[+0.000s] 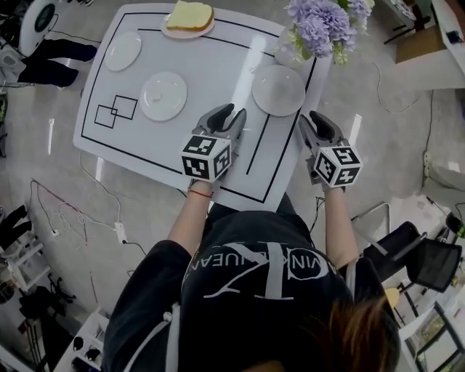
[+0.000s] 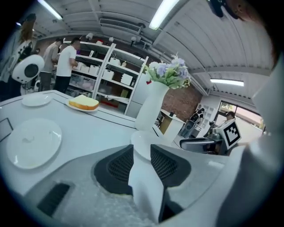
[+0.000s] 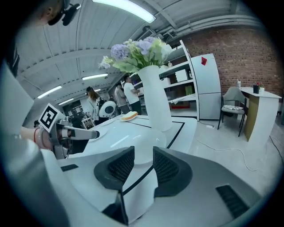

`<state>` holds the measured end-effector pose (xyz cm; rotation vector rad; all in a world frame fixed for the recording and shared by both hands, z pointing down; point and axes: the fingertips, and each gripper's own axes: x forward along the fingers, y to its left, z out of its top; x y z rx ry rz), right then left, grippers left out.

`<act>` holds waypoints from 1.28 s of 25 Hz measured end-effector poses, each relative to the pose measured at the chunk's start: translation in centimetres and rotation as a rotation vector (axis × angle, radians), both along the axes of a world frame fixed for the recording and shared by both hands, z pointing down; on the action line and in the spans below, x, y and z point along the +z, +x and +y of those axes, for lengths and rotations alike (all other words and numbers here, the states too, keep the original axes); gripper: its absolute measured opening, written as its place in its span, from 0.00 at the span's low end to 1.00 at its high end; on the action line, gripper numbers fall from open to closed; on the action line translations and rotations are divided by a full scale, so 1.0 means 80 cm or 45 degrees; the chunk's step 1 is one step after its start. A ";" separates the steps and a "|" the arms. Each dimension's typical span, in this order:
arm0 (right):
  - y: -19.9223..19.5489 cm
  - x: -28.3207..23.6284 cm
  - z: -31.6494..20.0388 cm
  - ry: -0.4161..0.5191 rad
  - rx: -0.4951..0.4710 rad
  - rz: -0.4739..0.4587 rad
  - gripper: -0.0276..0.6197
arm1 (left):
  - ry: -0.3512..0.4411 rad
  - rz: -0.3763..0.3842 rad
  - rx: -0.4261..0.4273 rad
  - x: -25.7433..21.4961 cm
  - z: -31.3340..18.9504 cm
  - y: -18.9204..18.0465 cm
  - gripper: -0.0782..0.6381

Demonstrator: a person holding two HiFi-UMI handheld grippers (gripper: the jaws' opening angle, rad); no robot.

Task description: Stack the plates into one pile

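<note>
Both grippers are hanging over the near edge of the table, and nothing has been picked up yet. The left gripper has its jaws parted with nothing between the pads, and so does the right gripper.

Four plates are all lying apart, so there's no pile yet. The near plate sits just past both sets of tips, lined up with the gap in both gripper views. The middle plate is off to the left of the left jaws. The far plate and the bread plate are well ahead and further left.

My guess at what could go sideways:
- The vase stands right behind the near plate. If the right jaws overshoot that rim, they could bump it over.
- The plates lie flat on a glossy top. If a jaw pushes at the rim rather than getting under it, the plate could just skate away, maybe into the vase.
- The bread is sitting on its plate, so anything stacked on that one squashes it.
- Both grippers are aimed at the same plate, so they could clash.
</note>
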<state>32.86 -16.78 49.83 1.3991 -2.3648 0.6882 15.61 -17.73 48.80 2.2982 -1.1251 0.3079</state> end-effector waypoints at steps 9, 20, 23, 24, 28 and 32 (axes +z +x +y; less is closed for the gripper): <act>0.009 0.039 -0.070 -0.121 -0.057 0.076 0.28 | -0.178 -0.052 -0.078 0.042 -0.026 0.042 0.35; 0.007 0.068 -0.094 -0.200 -0.162 0.240 0.34 | -0.272 -0.121 -0.106 0.073 -0.048 0.061 0.36; 0.006 0.068 -0.095 -0.207 -0.149 0.243 0.34 | -0.319 -0.202 -0.098 0.082 -0.051 0.068 0.36; 0.003 0.068 -0.094 -0.208 -0.154 0.241 0.32 | -0.329 -0.227 -0.107 0.085 -0.051 0.069 0.36; -0.005 0.069 -0.086 -0.207 -0.154 0.210 0.27 | -0.343 -0.242 -0.177 0.088 -0.047 0.067 0.34; -0.003 0.067 -0.075 -0.230 -0.151 0.161 0.24 | -0.386 -0.204 -0.216 0.088 -0.038 0.060 0.28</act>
